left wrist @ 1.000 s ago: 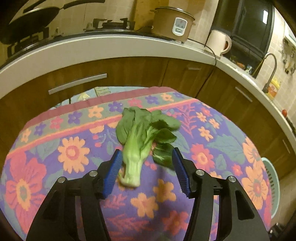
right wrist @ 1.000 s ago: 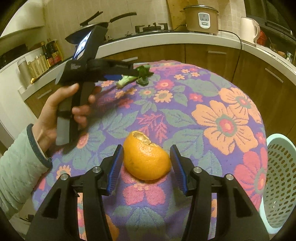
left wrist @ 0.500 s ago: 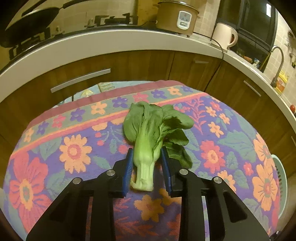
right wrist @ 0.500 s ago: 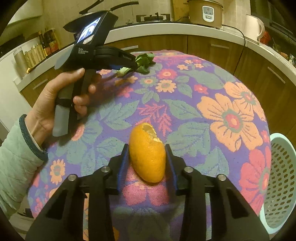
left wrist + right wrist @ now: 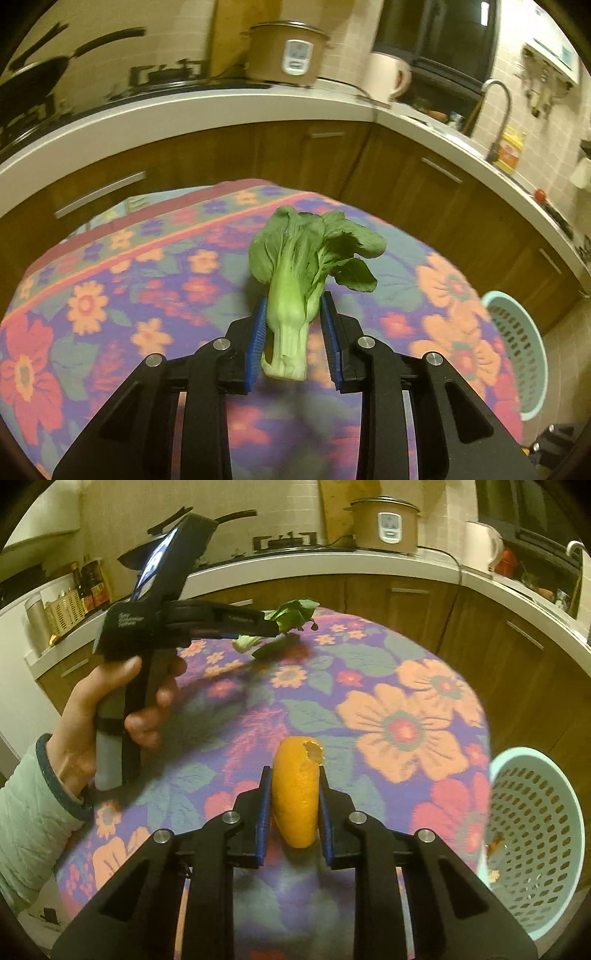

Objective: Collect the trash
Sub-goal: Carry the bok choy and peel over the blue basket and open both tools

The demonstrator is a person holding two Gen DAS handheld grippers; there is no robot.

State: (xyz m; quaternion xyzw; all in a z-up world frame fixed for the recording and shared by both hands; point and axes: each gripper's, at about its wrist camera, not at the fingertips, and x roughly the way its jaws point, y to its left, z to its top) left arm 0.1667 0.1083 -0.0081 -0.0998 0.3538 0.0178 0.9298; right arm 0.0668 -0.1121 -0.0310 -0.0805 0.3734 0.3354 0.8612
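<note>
Here we hold the greens [image 5: 291,295] clamped by the stalk in the left gripper [image 5: 291,332], lifted off the flowered tabletop [image 5: 110,295], while the right gripper [image 5: 291,805] is closing its jaws on the flattened orange peel [image 5: 295,794]. We judge two risks: the limp leaves may snag or tear loose from so low a grip, and the slick peel may squirt out as the jaws squeeze. The basket [image 5: 535,812] sits low beyond the tabletop's right edge, so both loads must clear that edge and each other; the hand [image 5: 110,709] is well apart.
</note>
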